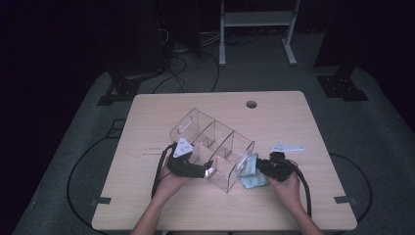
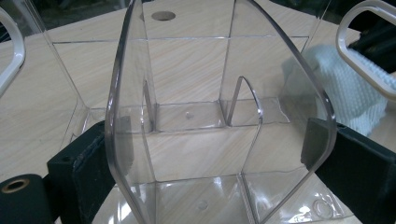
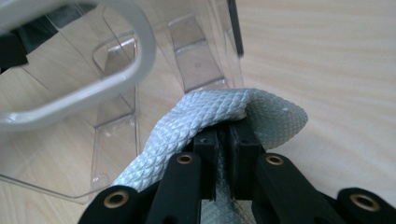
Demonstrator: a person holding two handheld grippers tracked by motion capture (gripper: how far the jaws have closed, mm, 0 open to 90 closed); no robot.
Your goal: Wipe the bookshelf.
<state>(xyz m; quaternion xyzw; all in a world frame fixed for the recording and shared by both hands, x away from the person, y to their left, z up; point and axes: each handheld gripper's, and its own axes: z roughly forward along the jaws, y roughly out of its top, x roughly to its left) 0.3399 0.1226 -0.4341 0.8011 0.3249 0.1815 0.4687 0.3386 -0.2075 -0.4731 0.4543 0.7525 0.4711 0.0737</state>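
The desk has a pale wood-grain top with a round cable hole near its far edge. It stands on grey carpet in a dark room; cables lie on the floor, and a white frame stands beyond. A clear organizer lies at the desk's centre. The left gripper grips the organizer's near wall, one of the fingers on each side. The right gripper, just right of the organizer, has its fingers closed on a light blue cloth touching the organizer's right end.
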